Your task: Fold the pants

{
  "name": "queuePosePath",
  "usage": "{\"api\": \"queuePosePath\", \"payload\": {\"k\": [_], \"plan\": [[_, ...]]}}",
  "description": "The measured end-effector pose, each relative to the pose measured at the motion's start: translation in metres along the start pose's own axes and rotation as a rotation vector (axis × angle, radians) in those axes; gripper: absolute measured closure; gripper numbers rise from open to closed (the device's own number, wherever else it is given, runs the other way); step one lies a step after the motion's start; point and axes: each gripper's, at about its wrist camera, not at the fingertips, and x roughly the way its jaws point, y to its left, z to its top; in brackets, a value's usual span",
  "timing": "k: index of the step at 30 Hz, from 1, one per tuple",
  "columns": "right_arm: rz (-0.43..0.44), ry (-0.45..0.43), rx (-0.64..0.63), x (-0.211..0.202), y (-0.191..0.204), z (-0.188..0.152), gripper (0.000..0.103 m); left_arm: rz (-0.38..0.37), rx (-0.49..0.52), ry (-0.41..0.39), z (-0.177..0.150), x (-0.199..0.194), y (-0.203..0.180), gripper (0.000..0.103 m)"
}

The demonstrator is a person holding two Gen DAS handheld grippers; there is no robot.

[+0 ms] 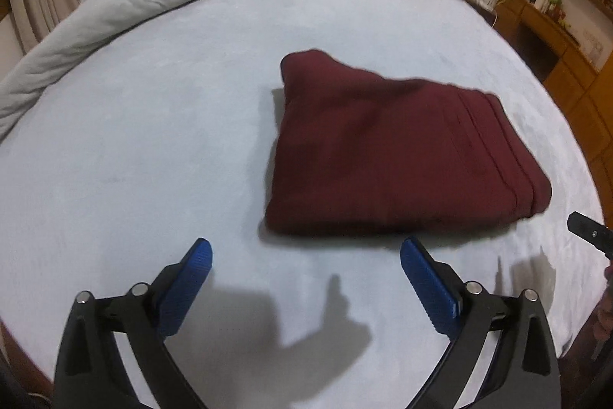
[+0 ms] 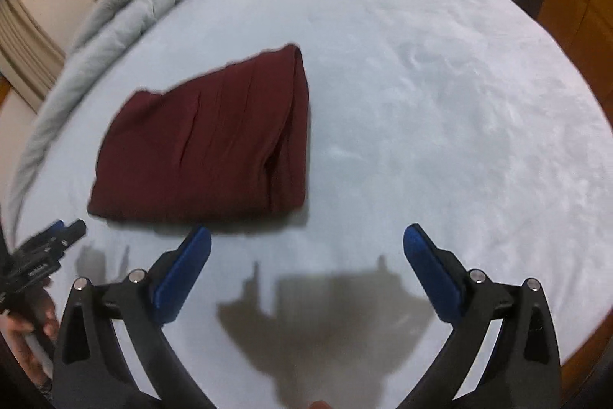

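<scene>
Both claws hang spread and empty over the pale blue bed sheet (image 1: pixel 153 140): left claw (image 1: pixel 306 252), right claw (image 2: pixel 306 236). Just ahead of each lies the dark maroon fabric pants bundle (image 1: pixel 390 148), folded into a compact rectangle, forward-right of the left, forward-left of the right. Its long axis seems crosswise between them; neither is clearly nearer, and the folding looks done.

Folded maroon pants (image 1: pixel 398 148) on the bed

The pants are dark maroon, of soft, thick-looking fabric, folded into a compact, roughly rectangular bundle lying flat on the pale blue sheet. In the left wrist view, stitched bands run along the right-hand edge. In the right wrist view the bundle (image 2: pixel 203 140) shows stacked layers at its right side, with a small gap between the folds; lengthwise creases cross the top.
</scene>
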Motion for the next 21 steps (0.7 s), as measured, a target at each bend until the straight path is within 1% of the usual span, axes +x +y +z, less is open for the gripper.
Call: {"api": "queuePosePath", "payload": {"k": [3, 7, 11, 15, 21], "plan": [[-0.01, 0.033, -0.066, -0.004, 0.017, -0.012, 0.003, 0.024, 0.001, -0.004, -0.009, -0.015, -0.001, 0.004], [-0.024, 0.012, -0.036, -0.015, 0.024, -0.026, 0.003, 0.048, 0.018, -0.027, -0.013, -0.031, -0.002, 0.004], [-0.011, 0.016, -0.008, -0.023, 0.026, -0.032, 0.003, 0.04, 0.037, -0.042, -0.015, -0.047, -0.007, 0.004], [-0.056, -0.014, -0.021, -0.035, 0.032, -0.032, 0.003, 0.051, 0.057, -0.066, -0.016, -0.058, -0.012, 0.004], [-0.031, -0.04, -0.007, -0.046, 0.038, -0.029, 0.003, 0.037, 0.046, -0.084, -0.016, -0.068, -0.014, 0.004]]}}
